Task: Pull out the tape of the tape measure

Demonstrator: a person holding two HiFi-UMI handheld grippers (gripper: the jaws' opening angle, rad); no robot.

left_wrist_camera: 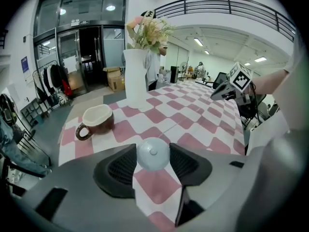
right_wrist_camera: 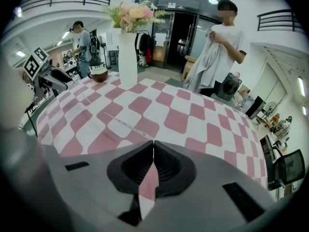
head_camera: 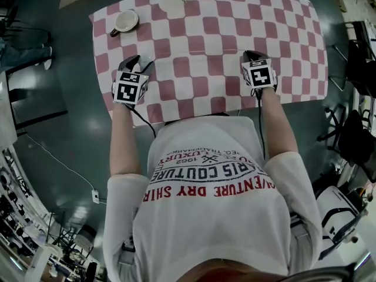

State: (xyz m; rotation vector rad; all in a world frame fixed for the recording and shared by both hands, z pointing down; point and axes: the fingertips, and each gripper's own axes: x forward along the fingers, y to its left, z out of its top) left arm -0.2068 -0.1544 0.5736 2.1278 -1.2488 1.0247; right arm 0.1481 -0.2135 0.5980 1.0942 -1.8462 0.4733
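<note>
A small round pale-blue tape measure [left_wrist_camera: 153, 154] sits between the pads of my left gripper [left_wrist_camera: 153, 151], which is shut on it just above the checked tablecloth [left_wrist_camera: 193, 124]. My right gripper [right_wrist_camera: 153, 144] is shut, pinching the end of a thin white tape [right_wrist_camera: 126, 126] that runs low over the cloth toward the left gripper [right_wrist_camera: 50, 79]. In the head view the left gripper [head_camera: 136, 63] and right gripper [head_camera: 251, 56] hover near the table's front edge, well apart. The right gripper [left_wrist_camera: 227, 88] also shows from the left gripper view.
A brown cup [head_camera: 125, 21] with a white inside stands at the table's far left. A tall white vase [left_wrist_camera: 135, 79] of flowers stands at the far edge. A person [right_wrist_camera: 217, 47] holding a cloth stands beyond the table, and another stands farther back.
</note>
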